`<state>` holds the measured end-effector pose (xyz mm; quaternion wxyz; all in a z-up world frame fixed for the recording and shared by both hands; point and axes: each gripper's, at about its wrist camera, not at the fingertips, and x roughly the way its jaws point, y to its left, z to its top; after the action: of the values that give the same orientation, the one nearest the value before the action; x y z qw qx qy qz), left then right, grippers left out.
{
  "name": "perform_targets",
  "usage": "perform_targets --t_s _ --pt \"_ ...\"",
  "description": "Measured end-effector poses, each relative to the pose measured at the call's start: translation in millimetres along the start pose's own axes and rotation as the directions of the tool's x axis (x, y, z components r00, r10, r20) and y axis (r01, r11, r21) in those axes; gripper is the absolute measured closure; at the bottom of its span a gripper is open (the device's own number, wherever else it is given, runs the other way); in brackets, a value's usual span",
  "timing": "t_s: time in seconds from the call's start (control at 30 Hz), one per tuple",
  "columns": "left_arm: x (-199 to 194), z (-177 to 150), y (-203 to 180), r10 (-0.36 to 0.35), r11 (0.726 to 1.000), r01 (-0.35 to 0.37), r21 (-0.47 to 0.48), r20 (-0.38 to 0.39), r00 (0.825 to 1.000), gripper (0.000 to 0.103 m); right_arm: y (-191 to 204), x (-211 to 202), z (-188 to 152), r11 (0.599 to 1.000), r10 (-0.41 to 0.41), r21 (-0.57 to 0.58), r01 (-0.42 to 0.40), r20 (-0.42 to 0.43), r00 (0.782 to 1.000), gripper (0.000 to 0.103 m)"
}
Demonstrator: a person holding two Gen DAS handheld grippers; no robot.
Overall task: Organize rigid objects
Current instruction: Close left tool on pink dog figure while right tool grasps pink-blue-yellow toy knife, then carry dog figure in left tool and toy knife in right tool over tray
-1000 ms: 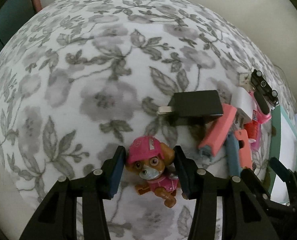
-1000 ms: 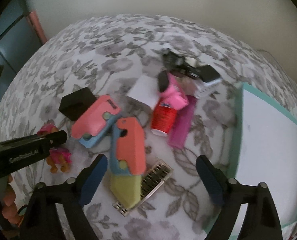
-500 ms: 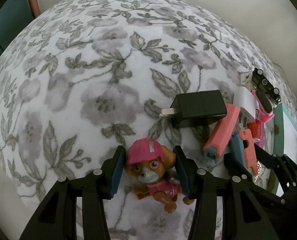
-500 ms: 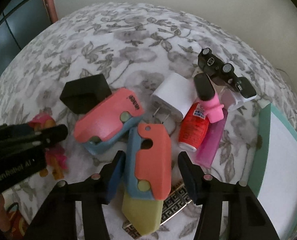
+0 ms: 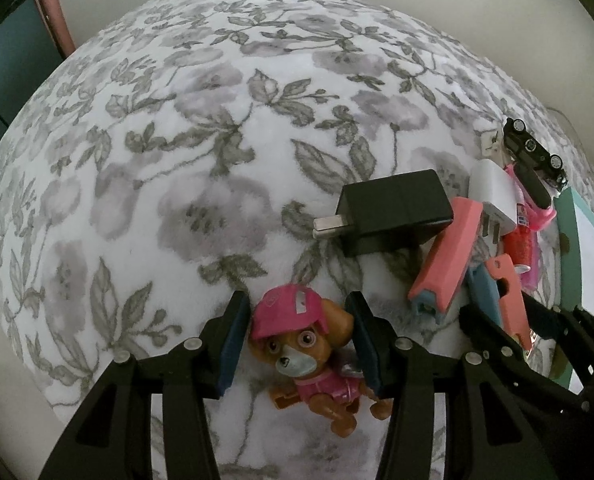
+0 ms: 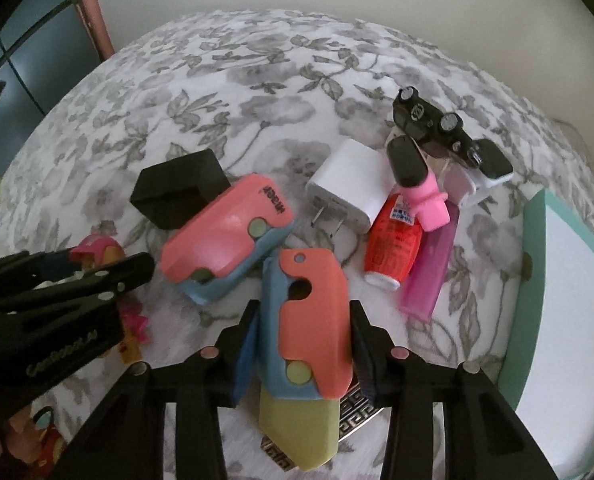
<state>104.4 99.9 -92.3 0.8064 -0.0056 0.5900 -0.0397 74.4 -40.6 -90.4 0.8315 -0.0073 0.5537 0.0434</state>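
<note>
Right gripper [image 6: 303,344] jaws were closing around the coral-and-blue toy cutter [image 6: 305,336], pads at or almost at its flanks; contact could not be told. The cutter lay on the floral cloth [image 6: 225,80], long axis running away from the camera, yellow blade end nearest, holed end farthest. Left gripper [image 5: 297,344] sat partly closed around the pup figure [image 5: 309,356], blue pads close beside the head; a true clamp could not be told. The figure lay on its back, pink-capped head pointing away, legs toward the camera. Farther out: second pink cutter [image 6: 225,236], black charger [image 5: 393,212], white charger [image 6: 353,184], red bottle [image 6: 393,240], black toy car [image 6: 433,124]. Only the right view showed a patterned metal piece [image 6: 357,412] under the cutter and the teal-edged tray [image 6: 537,256] broadly; only the left view showed the black charger's prongs.
</note>
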Motion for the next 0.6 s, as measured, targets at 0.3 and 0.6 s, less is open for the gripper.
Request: perform_targets --t_s 0.3,0.6 --pt "-13 -3 9 -0.038 0.998 0.037 -0.041 -0.033 0.999 0.055 -16 -23 -7 0.993 0.073 0.091 -0.075 0.025 0.997 0.059" --pt "-53 1 -9 -0.045 0.998 0.045 -0.034 0.01 0.999 0.055 -46 -66 -12 0.977 0.092 0.181 -0.11 0.104 0.99 0.059"
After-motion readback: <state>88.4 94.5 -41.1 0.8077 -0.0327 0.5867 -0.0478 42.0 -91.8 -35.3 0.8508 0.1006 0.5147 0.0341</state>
